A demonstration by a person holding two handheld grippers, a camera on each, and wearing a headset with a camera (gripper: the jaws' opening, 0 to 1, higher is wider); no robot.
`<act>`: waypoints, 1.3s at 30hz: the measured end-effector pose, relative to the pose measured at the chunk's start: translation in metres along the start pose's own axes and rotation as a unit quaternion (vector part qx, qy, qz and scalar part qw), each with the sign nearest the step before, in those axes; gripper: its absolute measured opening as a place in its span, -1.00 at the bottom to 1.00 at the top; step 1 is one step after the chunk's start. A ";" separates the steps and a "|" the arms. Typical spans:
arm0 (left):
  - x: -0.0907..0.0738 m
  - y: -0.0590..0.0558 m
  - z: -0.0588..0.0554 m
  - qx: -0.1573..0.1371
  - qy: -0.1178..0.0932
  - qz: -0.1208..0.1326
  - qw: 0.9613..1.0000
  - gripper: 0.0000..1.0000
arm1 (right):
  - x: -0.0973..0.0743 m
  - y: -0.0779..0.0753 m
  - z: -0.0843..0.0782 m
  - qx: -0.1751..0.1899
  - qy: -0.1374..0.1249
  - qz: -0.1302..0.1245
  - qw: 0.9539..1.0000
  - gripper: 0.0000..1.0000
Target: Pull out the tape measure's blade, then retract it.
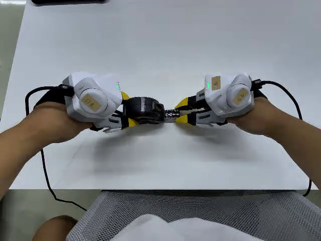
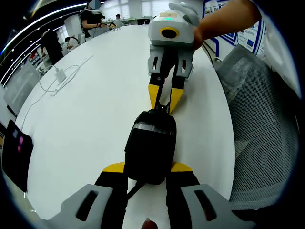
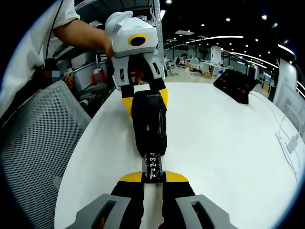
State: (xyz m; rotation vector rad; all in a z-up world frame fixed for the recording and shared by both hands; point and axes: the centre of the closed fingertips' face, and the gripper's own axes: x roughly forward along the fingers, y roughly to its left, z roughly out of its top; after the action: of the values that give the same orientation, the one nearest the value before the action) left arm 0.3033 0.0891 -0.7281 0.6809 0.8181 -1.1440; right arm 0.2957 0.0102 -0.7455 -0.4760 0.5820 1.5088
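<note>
Fingers (image 2: 114,168) of the left gripper (image 2: 148,168), yellow-tipped on black arms, are clamped on the two flanks of the black, rounded plastic tape measure (image 2: 150,143). In the left gripper view the case runs from the centre toward 12 o'clock over the white counter (image 2: 90,109). Whether it rests on the surface or hangs just above it, I cannot tell. At the far end of the case the right gripper (image 2: 165,101) meets it, its yellow tips close together at the mouth.

In the right gripper view that gripper's own fingers (image 3: 177,178) are pressed together on the narrow blade (image 3: 153,163). Only a short length is out, and the numerals 2, 3 and 4 can be read on it between the fingertips and the case.

In the head view the tape measure sits at the middle of the counter, with the left gripper at its 9 o'clock and the right gripper at its 3 o'clock, all in one line. The left hand (image 1: 50,120) and the right hand (image 1: 261,116) each wrap a white gripper body, and a black cable (image 1: 288,95) loops away from the right one.

A grey mesh chair back (image 1: 200,213) lies at 6 o'clock, off the counter's near edge. In the left gripper view a white charger with its cord (image 2: 60,75) lies on the counter at 10 o'clock — well apart from the work — and a flat black device (image 2: 14,153) sits at 8 o'clock.
</note>
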 end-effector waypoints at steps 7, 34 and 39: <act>0.000 0.000 0.000 0.000 -0.001 -0.001 1.000 -0.49 | -0.005 -0.001 -0.004 0.000 0.002 -0.003 1.000 -0.80; 0.000 0.000 0.000 -0.002 -0.003 0.000 1.000 -0.49 | -0.029 -0.003 -0.024 -0.001 0.018 -0.008 1.000 -0.80; 0.000 0.000 0.000 -0.001 -0.002 0.000 1.000 -0.49 | -0.032 -0.002 -0.027 -0.002 0.021 -0.009 1.000 -0.80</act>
State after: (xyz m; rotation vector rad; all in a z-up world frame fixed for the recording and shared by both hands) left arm 0.3034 0.0886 -0.7281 0.6773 0.8150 -1.1444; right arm 0.2971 -0.0323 -0.7467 -0.5154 0.6065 1.4865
